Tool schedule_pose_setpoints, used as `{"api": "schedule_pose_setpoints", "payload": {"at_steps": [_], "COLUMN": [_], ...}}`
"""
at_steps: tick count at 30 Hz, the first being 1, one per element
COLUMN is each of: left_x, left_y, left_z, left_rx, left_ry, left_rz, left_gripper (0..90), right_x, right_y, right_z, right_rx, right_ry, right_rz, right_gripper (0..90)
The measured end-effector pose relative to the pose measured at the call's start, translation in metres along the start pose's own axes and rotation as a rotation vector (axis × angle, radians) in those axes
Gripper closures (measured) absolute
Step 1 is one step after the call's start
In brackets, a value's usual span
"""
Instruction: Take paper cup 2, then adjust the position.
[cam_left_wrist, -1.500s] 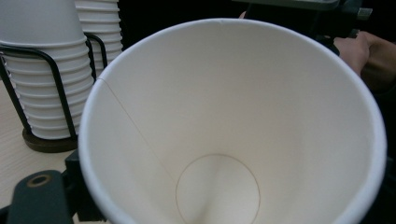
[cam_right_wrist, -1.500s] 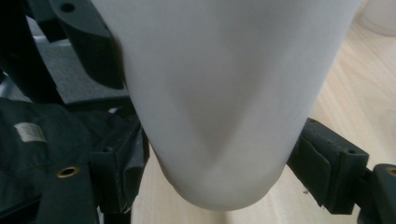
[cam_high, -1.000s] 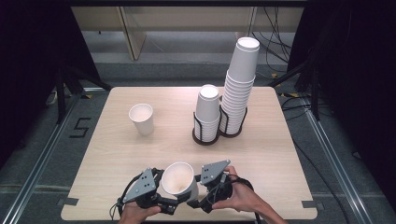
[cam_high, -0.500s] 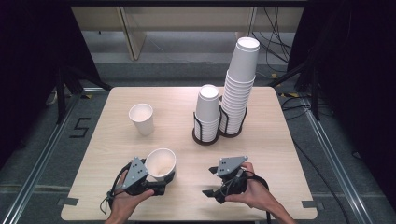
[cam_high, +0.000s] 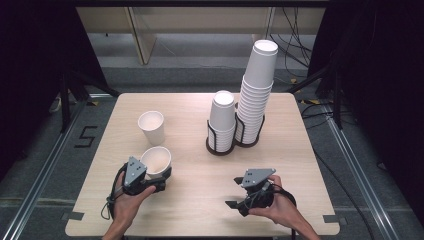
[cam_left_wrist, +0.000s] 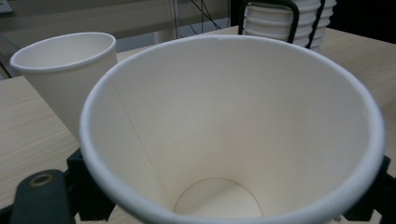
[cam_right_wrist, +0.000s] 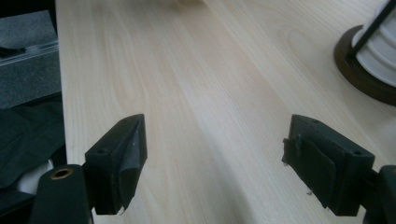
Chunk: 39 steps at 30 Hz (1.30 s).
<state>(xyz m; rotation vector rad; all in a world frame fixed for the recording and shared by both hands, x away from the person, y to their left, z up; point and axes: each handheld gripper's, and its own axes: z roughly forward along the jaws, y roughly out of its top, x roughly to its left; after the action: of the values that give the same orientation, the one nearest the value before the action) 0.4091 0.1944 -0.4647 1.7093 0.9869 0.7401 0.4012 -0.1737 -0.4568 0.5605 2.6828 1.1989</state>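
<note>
We've got a cup (cam_high: 156, 161) clamped in the left gripper (cam_high: 161, 175), jaws pinching its lower wall from both sides, mouth up and tilted a bit toward the camera. Held low like that, the rim stays free and the cup can go down upright w/o crushing. It sits just in front of the standing cup (cam_high: 151, 127), near it but apart; in the left gripper view the standing cup (cam_left_wrist: 65, 70) shows just behind the held rim. Our guess: it's headed for a spot beside that one, so cups end up laid out in a row.

Right gripper (cam_high: 240, 204) hangs wide open, nothing between the jaws, well right of the standing cup, near the table's front edge. Prob. it's parked there to stay clear of the left.

Two stacks, rims down, stand in black wire holders right of the standing cup: short stack (cam_high: 222, 120), tall stack (cam_high: 257, 90) behind-right of it. Holders keep them from tipping.

Table (cam_high: 190, 200) is pale wood-grain laminate, bare otherwise. Around it: dark grey floor w/ metal rails, tape marks, cables behind the tall stack, light wood panels at the back, black drapes both sides.
</note>
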Motion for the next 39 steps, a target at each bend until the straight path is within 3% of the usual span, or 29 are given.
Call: {"api": "schedule_pose_setpoints", "payload": {"at_steps": [7,11,12,16,18,19,23,39], "left_x": [0.011,0.015,0.016,0.020,0.021,0.021,0.024,0.042], "left_y": [-0.004,-0.005,-0.005,-0.006,-0.006,-0.007,-0.007,-0.009], "left_z": [0.009,0.011,0.013,0.014,0.015,0.016,0.019,0.029], "left_rx": [0.007,0.020,0.016,0.026,0.030,0.029,0.032,0.050], "left_ry": [0.035,0.055,0.052,0.069,0.073,0.074,0.083,0.147], "left_rz": [-0.018,-0.020,-0.019,-0.026,-0.025,-0.026,-0.024,-0.045], "left_gripper": [13.9,13.9,13.9,13.9,13.9,13.9,13.9,13.9], "right_x": [-0.002,-0.003,-0.002,-0.003,-0.002,-0.004,-0.002,-0.004], "right_y": [-0.007,-0.010,-0.011,-0.012,-0.013,-0.013,-0.014,-0.015], "right_z": [-0.005,-0.007,-0.008,-0.008,-0.008,-0.008,-0.007,-0.005], "right_rx": [-0.001,-0.004,0.003,0.000,0.008,0.002,0.011,0.021], "right_ry": [-0.026,-0.038,-0.032,-0.031,-0.023,-0.028,-0.024,-0.027], "right_rz": [0.036,0.016,0.041,0.021,0.048,0.020,0.039,0.022], "right_gripper": [21.4,21.2,21.2,21.1,21.1,21.1,21.2,21.3]}}
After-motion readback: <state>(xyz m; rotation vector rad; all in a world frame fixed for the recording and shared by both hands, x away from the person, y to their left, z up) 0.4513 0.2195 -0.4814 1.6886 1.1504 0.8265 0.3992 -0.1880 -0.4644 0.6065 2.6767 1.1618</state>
